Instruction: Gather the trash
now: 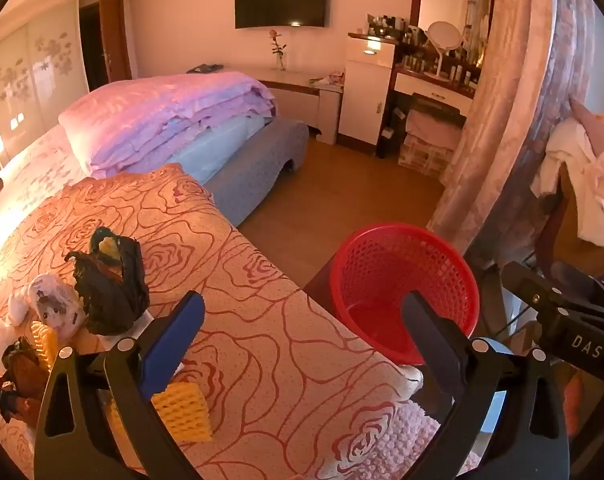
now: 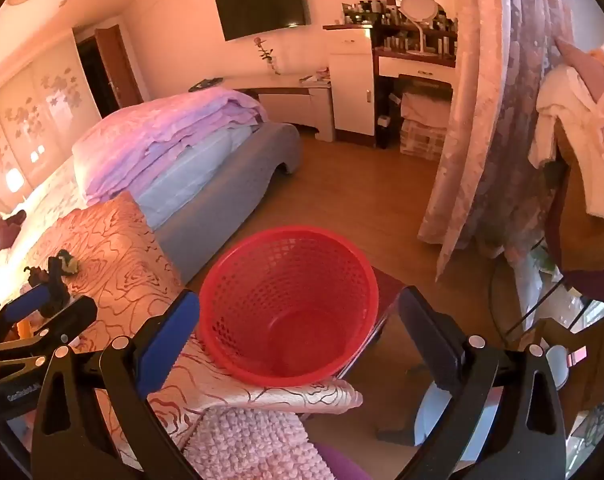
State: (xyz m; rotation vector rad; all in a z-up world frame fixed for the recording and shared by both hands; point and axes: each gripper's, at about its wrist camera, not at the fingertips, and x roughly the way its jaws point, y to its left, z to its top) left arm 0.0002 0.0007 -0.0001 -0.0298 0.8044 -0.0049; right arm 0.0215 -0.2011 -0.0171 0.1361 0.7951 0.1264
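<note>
We see a bed covered by an orange spread printed with red rose outlines (image 1: pixel 237 264), and we place everything else against it. Off its near corner, on the floor side, stands a round red plastic mesh waste basket (image 1: pixel 402 280), its rim just beside the spread's edge and nothing visible inside it (image 2: pixel 289 300). Further along the bed lies a folded pink and lilac quilt (image 1: pixel 169 120) stacked on pale blue bedding.

The trash sits on the spread, well apart from the basket: a crumpled black plastic bag (image 1: pixel 109 280) with something yellow at its top, a white printed wrapper (image 1: pixel 53 308) touching its side, a piece of yellow foam fruit netting (image 1: pixel 185 412) nearer the bed's edge, and a dark brown crumpled scrap (image 1: pixel 17 376) at the far side of the pile.

Our left gripper (image 1: pixel 302 328) hangs above the spread with its fingers spread wide, holding nothing. Our right gripper (image 2: pixel 297 328) hangs above the basket beside the bed corner, fingers likewise wide apart and empty.
</note>
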